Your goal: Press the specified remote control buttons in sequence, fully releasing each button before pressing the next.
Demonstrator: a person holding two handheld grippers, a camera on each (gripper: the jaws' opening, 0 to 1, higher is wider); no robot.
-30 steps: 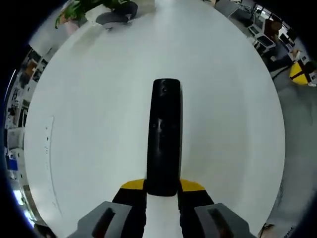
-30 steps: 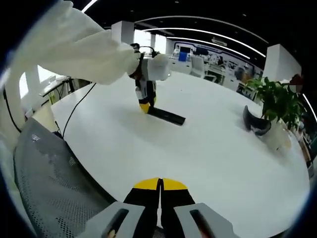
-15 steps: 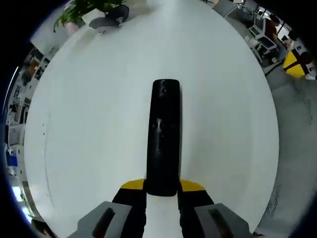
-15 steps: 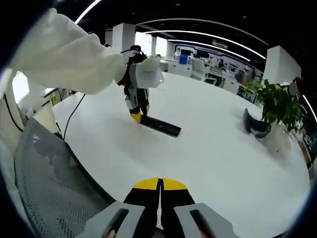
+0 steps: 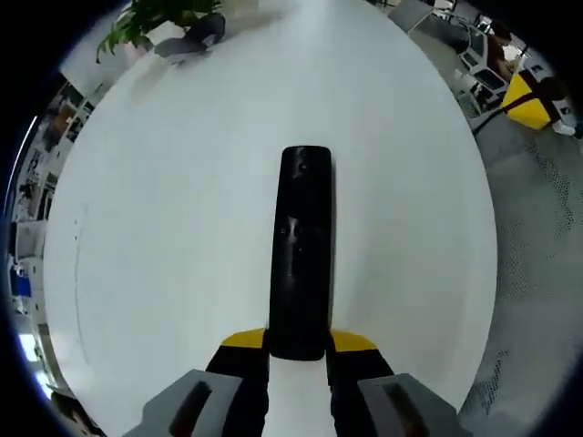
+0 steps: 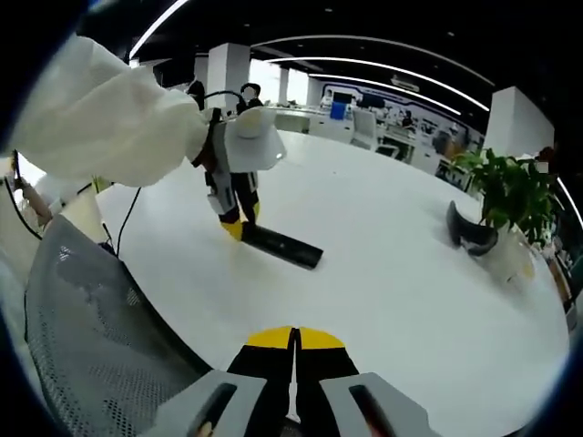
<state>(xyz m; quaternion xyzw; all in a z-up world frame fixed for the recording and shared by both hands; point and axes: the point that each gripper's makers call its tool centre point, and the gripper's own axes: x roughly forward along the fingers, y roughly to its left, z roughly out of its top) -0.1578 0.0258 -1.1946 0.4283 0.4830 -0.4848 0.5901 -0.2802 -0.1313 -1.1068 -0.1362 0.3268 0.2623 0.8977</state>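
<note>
**benchguy:** Open-plan office, dark ceiling with long light strips, and one big white round table (image 6: 392,273) taking up most of both views. One black remote (image 5: 301,255), and the left gripper (image 5: 298,348) has its yellow-tipped jaws clamped on the near end of it, with the rest sticking straight out over the tabletop. In the right gripper view you can see the same thing from across the table: gripper tips at the remote's end, white sleeve (image 6: 100,127) behind it. Can't tell if the far end is resting on the table or just off it.

**tabletop_tim:** And the right gripper (image 6: 295,350)?

**benchguy:** Jaws pressed together, nothing in them, hanging near the table edge well away from the remote. My guess is it's the one meant to do the pressing.

**tabletop_tim:** What's the risk then?

**benchguy:** Hold is only on the tail end. Push down on a button further out and the remote could pivot or slip in the jaws, so you'd get a half press or hit the neighbour button. Buttons are black on black, barely readable in the left gripper view, so picking the wrong one is easy. Also not lifting fully between presses.

**tabletop_tim:** Count?

**benchguy:** One remote, two grippers, one table, one potted plant (image 6: 515,196) with one dark curved thing (image 6: 469,228) beside it, one mesh chair back (image 6: 86,337).
</note>
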